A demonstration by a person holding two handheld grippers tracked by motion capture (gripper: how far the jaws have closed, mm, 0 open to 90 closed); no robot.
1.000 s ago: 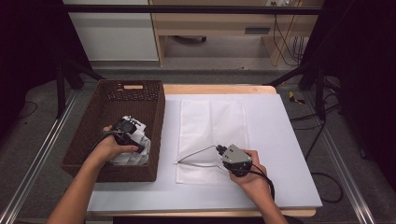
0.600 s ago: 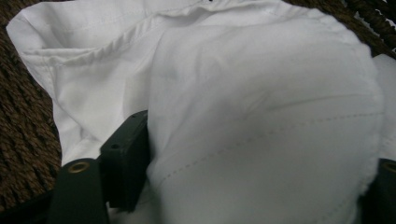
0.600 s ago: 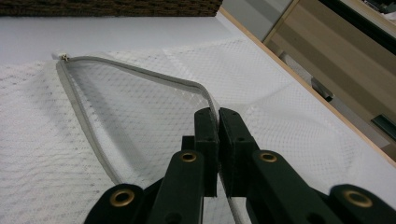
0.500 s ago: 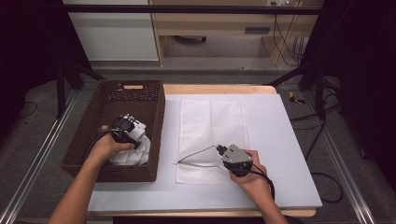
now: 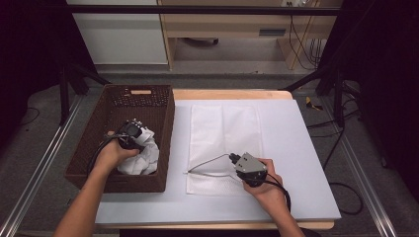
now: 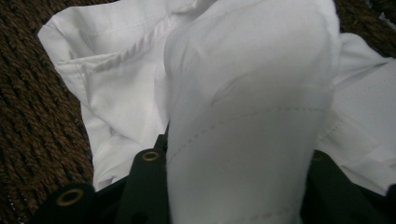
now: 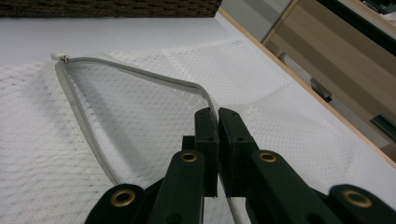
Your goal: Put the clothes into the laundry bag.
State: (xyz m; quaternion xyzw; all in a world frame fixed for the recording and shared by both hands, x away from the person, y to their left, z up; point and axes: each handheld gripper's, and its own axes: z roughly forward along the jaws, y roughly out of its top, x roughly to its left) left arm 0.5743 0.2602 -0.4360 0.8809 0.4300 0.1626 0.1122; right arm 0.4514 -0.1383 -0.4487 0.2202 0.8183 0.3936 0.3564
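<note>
- Fingers of the left gripper [image 5: 132, 134] have just been closing around a bunched white garment [image 6: 252, 121] inside the brown wicker basket [image 5: 89, 148]; cloth fills the gap between them.
- Right gripper [image 7: 217, 116] is pinched tight on the grey zipper edge [image 7: 140, 74] of the white mesh laundry bag [image 5: 225, 128], holding its mouth up.
- Bag is open, garment not yet lifted; loading remains.
- Left forearm angles into the basket, right hand rests low on the table [image 5: 306, 163].
</note>
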